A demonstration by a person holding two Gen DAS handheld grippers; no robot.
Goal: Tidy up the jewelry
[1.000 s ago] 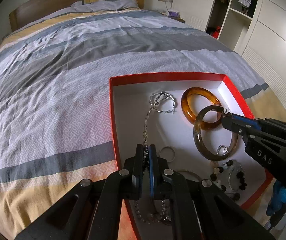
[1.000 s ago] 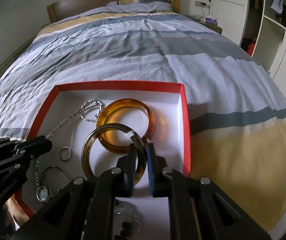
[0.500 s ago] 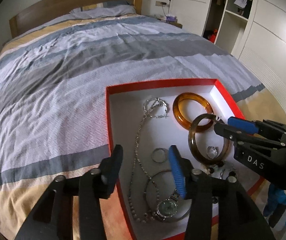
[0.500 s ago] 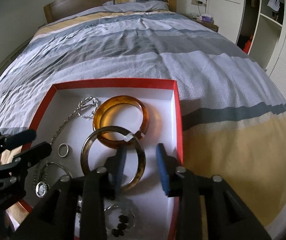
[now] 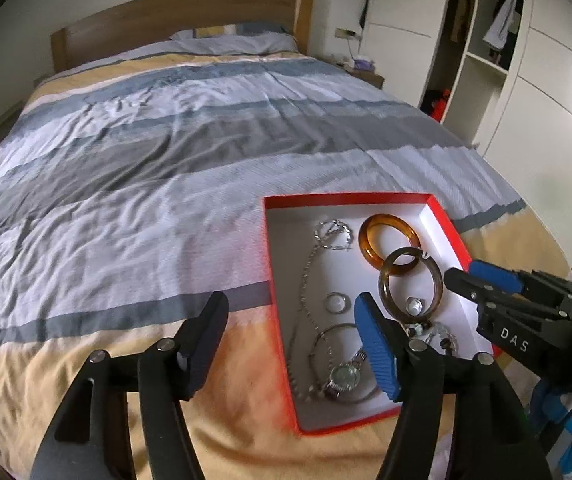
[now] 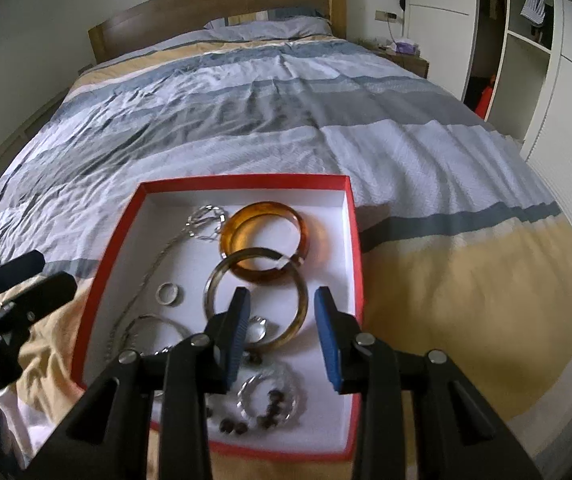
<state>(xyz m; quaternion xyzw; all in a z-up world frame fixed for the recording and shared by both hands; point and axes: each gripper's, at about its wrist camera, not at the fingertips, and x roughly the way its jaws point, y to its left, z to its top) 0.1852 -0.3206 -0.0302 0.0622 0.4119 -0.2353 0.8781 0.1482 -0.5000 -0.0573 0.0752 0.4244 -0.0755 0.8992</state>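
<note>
Jewelry lies loose inside a shallow rectangular box point(image 6: 350, 240) with red outer walls and a white lining, resting on a bed point(image 6: 286, 112) near its foot edge.

At the box's far wall sits a thick amber bangle point(image 6: 263, 240), glossy and translucent like resin. A thinner, darker brown-olive bangle point(image 6: 255, 302) leans over its near rim, the two touching. To the far left a silver chain necklace point(image 5: 312, 272) runs along the box's left side, its end coiled in a small heap. A plain silver ring point(image 6: 168, 293) lies near the middle, and a small faceted ring point(image 5: 414, 305) sits inside the darker bangle. Toward the near wall are a slim wristwatch point(image 5: 344, 376) with a round pale dial and a bracelet of clear and dark beads point(image 6: 269, 400).

The left claw point(image 5: 290, 316) hangs with its fingers wide apart, straddling the box's left wall and gripping nothing. The right claw point(image 6: 281, 312) hovers over the near right part of the box, its blue-padded fingers also spread apart and holding nothing.

The bed wears a rumpled, finely textured duvet in grey, white, blue and tan bands. A curved wooden headboard point(image 5: 173, 20) backs it against a pale wall, and white wardrobes point(image 6: 534, 60) with open shelves stand on the right.
</note>
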